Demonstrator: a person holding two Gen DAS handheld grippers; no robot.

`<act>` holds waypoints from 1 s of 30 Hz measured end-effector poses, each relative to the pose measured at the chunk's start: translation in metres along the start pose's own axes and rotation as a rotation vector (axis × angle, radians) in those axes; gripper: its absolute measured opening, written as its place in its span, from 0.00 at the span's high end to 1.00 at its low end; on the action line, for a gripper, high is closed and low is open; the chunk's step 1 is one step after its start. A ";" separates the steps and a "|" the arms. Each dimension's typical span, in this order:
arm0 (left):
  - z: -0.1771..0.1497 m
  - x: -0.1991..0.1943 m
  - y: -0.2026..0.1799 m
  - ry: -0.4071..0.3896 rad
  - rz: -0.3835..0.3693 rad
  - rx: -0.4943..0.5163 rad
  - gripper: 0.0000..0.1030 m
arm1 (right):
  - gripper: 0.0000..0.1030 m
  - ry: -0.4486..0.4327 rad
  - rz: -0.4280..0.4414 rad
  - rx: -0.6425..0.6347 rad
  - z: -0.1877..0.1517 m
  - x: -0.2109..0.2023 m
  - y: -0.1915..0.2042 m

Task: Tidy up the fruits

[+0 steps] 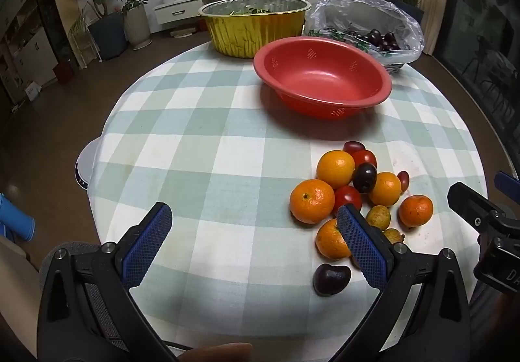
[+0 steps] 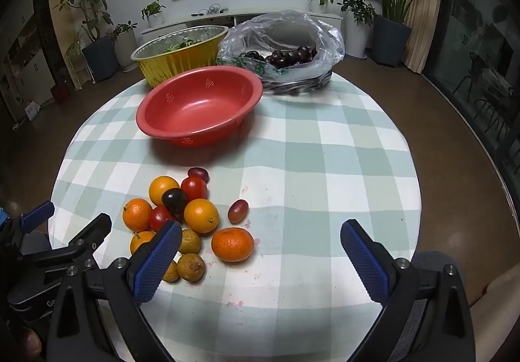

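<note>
The round table with the green and white checked cloth (image 2: 325, 147) is the biggest thing in front of me. At 12 o'clock on it sits a gold crinkly foil tub (image 2: 182, 56) with some green leaves inside. Right in front of that tub is the red plastic bowl with tiny holes (image 2: 198, 108), and I can see nothing in it. At 1 o'clock from the bowl is a clear plastic bag (image 2: 286, 37), open at the top, with dark cherries inside.

The pile of small fruits (image 2: 191, 219) lies on the cloth nearer to me than the bowl, well apart from it. It has round orange mandarins, red tomatoes, dark plums and little yellow-brown fruits, many of them touching. One dark plum (image 1: 331, 279) sits alone at 6 o'clock from the pile.

My left gripper (image 1: 253, 225) is wide open and holds nothing. The pile is at its 2 o'clock, and its right finger covers part of one mandarin.

My right gripper (image 2: 261, 245) is wide open too, with nothing in it. The pile is at its 10 o'clock.

I can see some white letters on my tools, but they are cut off, so I cannot read them.
</note>
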State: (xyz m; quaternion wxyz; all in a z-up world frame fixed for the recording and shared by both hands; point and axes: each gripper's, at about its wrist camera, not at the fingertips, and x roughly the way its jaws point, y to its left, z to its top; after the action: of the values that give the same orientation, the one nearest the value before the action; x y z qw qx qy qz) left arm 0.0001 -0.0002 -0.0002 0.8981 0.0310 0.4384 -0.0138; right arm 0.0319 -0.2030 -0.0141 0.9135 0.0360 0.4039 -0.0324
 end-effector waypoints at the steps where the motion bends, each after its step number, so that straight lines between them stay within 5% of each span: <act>1: 0.000 0.000 0.000 0.001 0.000 0.003 0.00 | 0.03 0.000 0.001 -0.001 0.000 0.000 0.000; 30: -0.003 0.004 0.002 0.003 0.010 -0.002 0.00 | 0.03 0.022 -0.003 -0.010 -0.005 0.008 0.004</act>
State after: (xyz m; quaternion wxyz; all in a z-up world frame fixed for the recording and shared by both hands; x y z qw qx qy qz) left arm 0.0004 0.0018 -0.0047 0.8977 0.0324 0.4394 -0.0091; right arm 0.0341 -0.1984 -0.0228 0.9091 0.0310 0.4142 -0.0315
